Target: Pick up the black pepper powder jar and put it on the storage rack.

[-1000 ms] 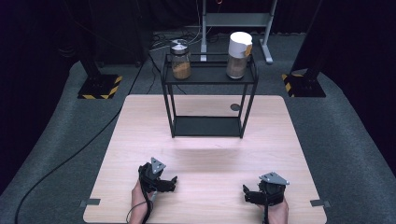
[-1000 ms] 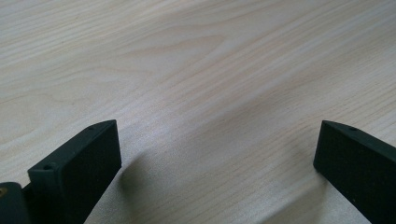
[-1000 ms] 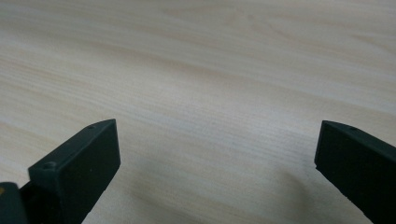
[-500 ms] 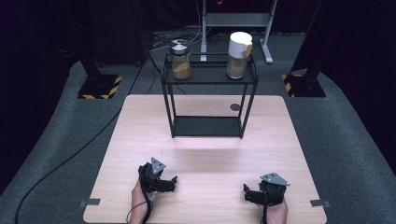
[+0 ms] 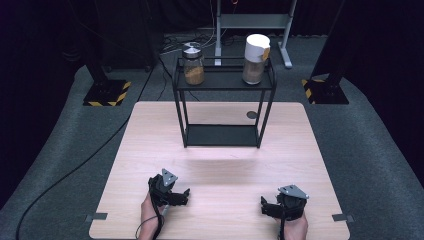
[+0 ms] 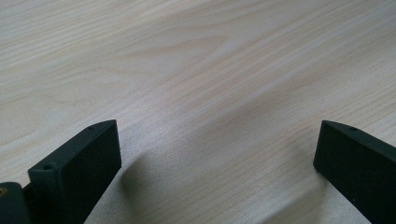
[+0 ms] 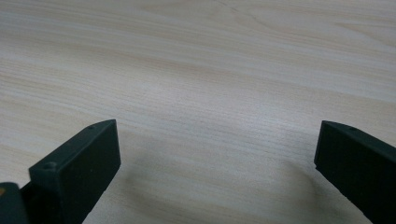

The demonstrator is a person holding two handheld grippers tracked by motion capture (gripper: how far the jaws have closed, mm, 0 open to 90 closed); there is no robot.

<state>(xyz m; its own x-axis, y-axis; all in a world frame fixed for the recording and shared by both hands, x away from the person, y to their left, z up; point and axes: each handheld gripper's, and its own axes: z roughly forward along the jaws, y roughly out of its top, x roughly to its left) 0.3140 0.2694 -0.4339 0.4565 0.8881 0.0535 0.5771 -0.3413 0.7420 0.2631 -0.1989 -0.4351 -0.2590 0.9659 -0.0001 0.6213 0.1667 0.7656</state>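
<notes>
My left gripper (image 5: pixel 183 196) rests low over the near left part of the wooden table (image 5: pixel 220 165), held by a hand, with its jaws turned toward the right. In the left gripper view the left gripper (image 6: pixel 217 149) is open, with bare wood between the jaws. My right gripper (image 5: pixel 264 206) sits at the near right, jaws turned toward the left. The right gripper view shows the right gripper (image 7: pixel 217 149) open over bare wood as well. Neither holds anything.
A black two-tier rack (image 5: pixel 223 135) stands at the back middle of the table. On its top shelf are a glass jar with a metal lid (image 5: pixel 193 65) and a white-lidded jar (image 5: pixel 255 59). A small grey disc (image 5: pixel 252 115) lies beside the rack's right legs.
</notes>
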